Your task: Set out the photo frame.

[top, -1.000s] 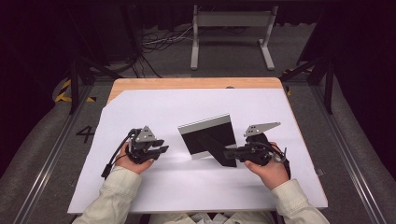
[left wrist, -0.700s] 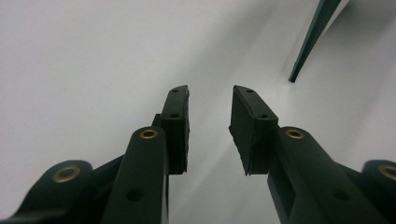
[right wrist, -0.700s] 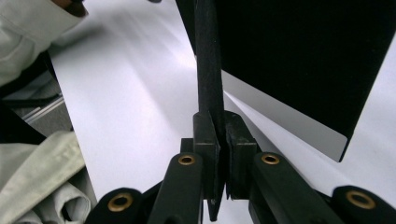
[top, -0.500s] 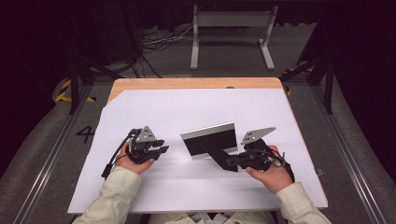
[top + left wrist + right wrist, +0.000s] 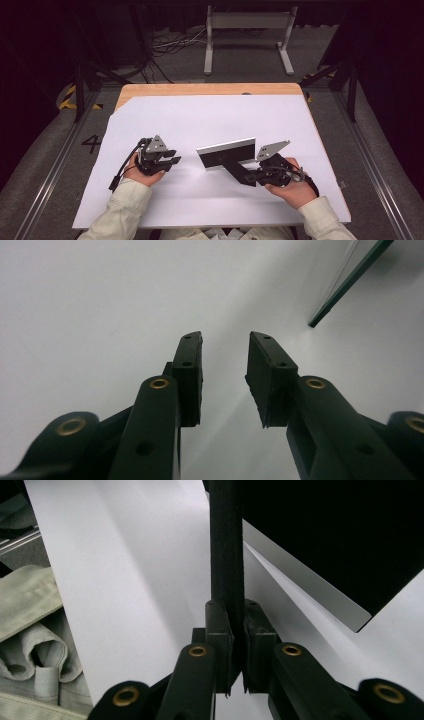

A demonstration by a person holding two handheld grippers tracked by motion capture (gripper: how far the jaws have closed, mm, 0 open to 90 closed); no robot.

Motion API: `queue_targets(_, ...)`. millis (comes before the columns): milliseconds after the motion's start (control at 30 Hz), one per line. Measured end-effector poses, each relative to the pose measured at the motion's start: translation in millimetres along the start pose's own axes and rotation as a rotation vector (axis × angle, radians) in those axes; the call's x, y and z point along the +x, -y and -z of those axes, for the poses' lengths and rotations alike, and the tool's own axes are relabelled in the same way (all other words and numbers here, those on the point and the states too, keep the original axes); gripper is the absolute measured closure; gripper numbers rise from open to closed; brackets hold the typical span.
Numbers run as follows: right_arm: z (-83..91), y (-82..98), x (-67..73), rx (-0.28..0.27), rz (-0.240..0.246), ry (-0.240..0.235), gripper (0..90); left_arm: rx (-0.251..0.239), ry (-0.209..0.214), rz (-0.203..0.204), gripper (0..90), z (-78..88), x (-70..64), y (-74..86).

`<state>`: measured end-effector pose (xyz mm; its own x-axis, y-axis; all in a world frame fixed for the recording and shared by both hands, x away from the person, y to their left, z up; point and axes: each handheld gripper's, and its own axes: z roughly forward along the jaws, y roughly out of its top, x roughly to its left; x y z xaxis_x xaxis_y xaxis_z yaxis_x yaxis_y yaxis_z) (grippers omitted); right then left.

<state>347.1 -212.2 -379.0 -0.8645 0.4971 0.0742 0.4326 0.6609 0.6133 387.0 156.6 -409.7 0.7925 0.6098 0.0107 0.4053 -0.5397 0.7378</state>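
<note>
On white sheet (image 5: 200,120), right gripper (image 5: 252,176) fingers clamping picture frame's stand (image 5: 226,540), left gripper (image 5: 172,161) resting

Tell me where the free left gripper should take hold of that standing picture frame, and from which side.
Grip the picture frame by its thin silver left edge, coming in level from the left. The right gripper already clamps the black back stand, and the left gripper sits open on that side.

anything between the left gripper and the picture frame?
Nothing: bare white sheet between the left gripper and the picture frame, per the high view.
</note>
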Motion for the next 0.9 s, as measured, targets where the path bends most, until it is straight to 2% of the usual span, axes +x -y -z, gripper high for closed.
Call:
queue_targets(167,-1.9,1.5,0.5,0.024,0.046,0.018,83.0,0.000,0.002,0.002,67.8,0.1,0.0,0.0)
queue_targets(500,-5.4,4.5,-0.6,0.056,0.109,0.050,81.9,-0.001,0.004,0.004,67.8,-0.1,0.1,0.0)
queue_targets(900,-10.8,8.9,-4.1,0.104,0.120,0.062,80.3,0.000,0.004,0.001,67.8,-0.7,0.0,-0.2)
